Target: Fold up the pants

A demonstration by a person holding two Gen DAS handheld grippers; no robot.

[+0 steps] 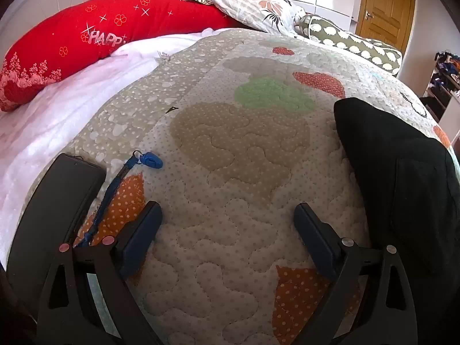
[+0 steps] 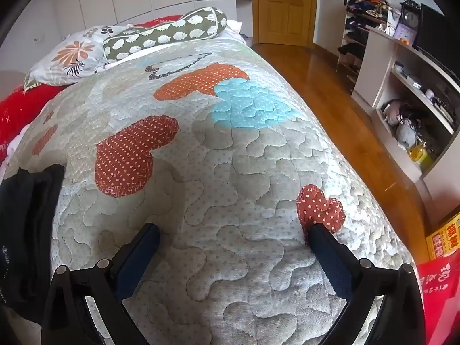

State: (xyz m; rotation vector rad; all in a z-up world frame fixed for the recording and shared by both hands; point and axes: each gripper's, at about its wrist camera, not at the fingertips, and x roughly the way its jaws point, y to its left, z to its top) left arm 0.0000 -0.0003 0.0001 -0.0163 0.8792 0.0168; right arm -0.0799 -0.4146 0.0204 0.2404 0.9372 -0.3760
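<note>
The black pants (image 1: 402,178) lie folded in a compact pile on the quilted bedspread (image 1: 230,172), at the right edge of the left wrist view. They also show at the left edge of the right wrist view (image 2: 26,230). My left gripper (image 1: 228,215) is open and empty over bare quilt, left of the pants. My right gripper (image 2: 234,230) is open and empty over bare quilt (image 2: 230,158), right of the pants. Neither gripper touches the pants.
A black phone-like slab (image 1: 54,210) and a blue lanyard with clip (image 1: 149,159) lie by my left gripper. A red pillow (image 1: 86,37), floral pillow (image 1: 253,3) and green bolster (image 2: 164,33) lie at the bed's head. The bed edge, wooden floor (image 2: 345,109) and shelves (image 2: 408,86) are to the right.
</note>
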